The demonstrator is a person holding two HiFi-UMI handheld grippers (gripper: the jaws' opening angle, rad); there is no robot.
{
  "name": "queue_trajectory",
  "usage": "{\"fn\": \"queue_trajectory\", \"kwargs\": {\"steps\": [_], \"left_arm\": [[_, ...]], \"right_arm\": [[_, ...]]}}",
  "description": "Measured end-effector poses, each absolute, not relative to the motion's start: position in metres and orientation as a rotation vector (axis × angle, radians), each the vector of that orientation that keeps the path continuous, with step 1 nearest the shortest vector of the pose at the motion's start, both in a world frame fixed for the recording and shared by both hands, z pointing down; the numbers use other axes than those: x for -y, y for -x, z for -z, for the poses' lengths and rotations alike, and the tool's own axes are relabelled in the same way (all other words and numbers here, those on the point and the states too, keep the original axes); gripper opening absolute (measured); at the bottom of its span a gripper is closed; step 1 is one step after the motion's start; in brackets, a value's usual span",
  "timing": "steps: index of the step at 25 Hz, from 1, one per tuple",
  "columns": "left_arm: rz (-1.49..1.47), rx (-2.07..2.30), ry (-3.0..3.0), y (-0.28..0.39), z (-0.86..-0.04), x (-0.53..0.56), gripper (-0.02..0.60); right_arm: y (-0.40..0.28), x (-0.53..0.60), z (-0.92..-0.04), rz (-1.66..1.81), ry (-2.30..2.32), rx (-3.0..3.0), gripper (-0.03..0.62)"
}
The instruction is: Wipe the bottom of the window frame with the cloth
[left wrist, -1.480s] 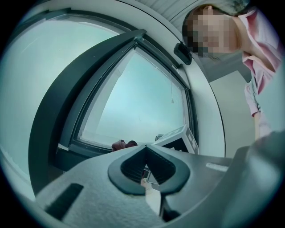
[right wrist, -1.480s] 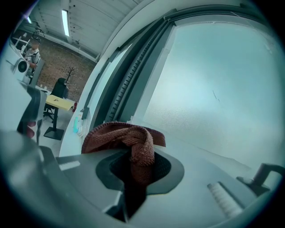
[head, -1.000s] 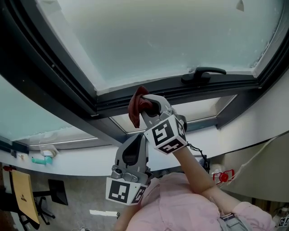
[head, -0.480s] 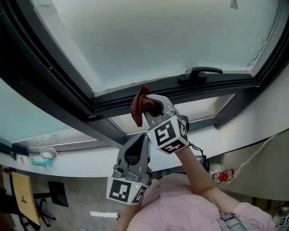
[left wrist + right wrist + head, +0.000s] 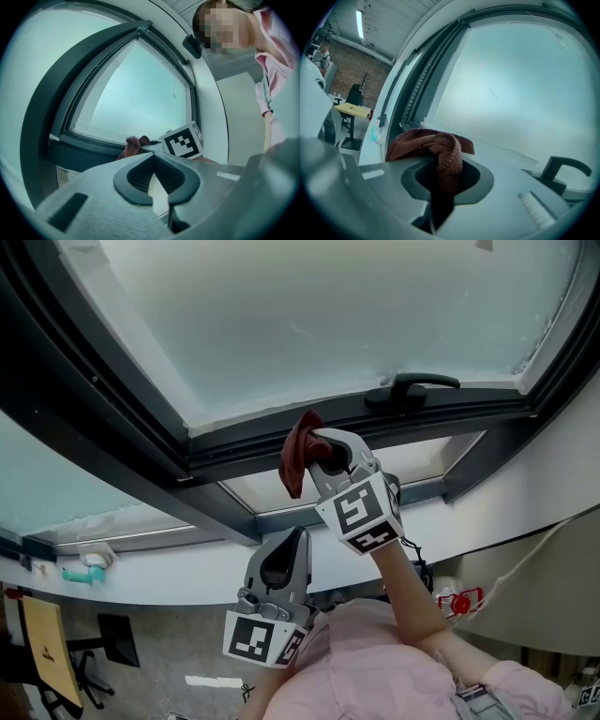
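Noted large frosted glass window pane (image 5: 328, 315) filling the upper field, closed off below by the dark grey metal bottom rail of the window frame (image 5: 234, 448). Recorded curved white sill (image 5: 169, 579) lower down.

Found right gripper (image 5: 326, 448) raised to the rail. Confirmed in right gripper view (image 5: 445, 174): jaws clamped tight on fabric. Found left gripper (image 5: 284, 554) hanging low in front of the pink shirt (image 5: 375, 676), well apart from the rail. Checked left gripper view (image 5: 153, 180): jaws drawn together on nothing, only a thin pale sliver between the pads. Taking no part in the stroke.

Logged rust-red knitted cloth (image 5: 298, 460) bunched over the right jaw tips, draped against or just short of the rail's lower edge. Cannot tell firm contact from head view. Seen close up (image 5: 436, 145) as a twisted fold spilling to the left of the jaws. Logged black lever handle (image 5: 412, 388) on the rail, further right.

Compared against one second back:
- Right gripper and cloth shifted rightward along the rail and slightly upward, closing on the handle.
- Left gripper sunk a little.

Read as a wiping stroke under way, left to right. Presumed the rail left of the cloth already passed over, with the stretch toward the handle and beyond left to do. Flagged risk of loose fabric snagging on the lever.
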State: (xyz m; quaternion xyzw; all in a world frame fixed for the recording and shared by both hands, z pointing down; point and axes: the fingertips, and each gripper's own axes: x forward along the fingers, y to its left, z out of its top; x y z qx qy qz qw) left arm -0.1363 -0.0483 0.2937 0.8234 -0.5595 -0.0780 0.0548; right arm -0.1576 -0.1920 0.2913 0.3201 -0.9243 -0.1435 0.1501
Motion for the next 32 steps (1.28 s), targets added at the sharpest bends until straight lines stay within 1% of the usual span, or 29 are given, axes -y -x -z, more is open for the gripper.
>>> {"fn": "queue_trajectory", "kwargs": {"steps": [9,21,26,27,29,30,32], "left_arm": [[0.201,1.64,-2.523,0.117,-0.305,0.039,-0.005],[0.187,1.642,-2.524,0.112,-0.307,0.033,-0.005],[0.223,1.456,-2.63,0.086,-0.308,0.029,-0.006],[0.274,1.432,-2.618,0.084,-0.307,0.028,-0.001],[0.418,1.386,-2.583,0.083,-0.302,0.025,0.077],[0.483,1.361,-2.579,0.084,-0.299,0.023,0.094],[0.551,1.344,-2.582,0.087,-0.295,0.019,0.098]], "right_arm": [[0.147,0.196,-0.292,0.371,-0.943,2.683,0.058],[0.132,0.2,-0.292,0.348,-0.976,2.681,0.058],[0.128,0.203,-0.291,0.342,-0.983,2.688,0.058],[0.128,0.203,-0.291,0.341,-0.983,2.689,0.058],[0.128,0.203,-0.29,0.339,-0.982,2.691,0.058],[0.128,0.203,-0.29,0.339,-0.981,2.692,0.058],[0.129,0.203,-0.29,0.336,-0.978,2.696,0.058]]}}
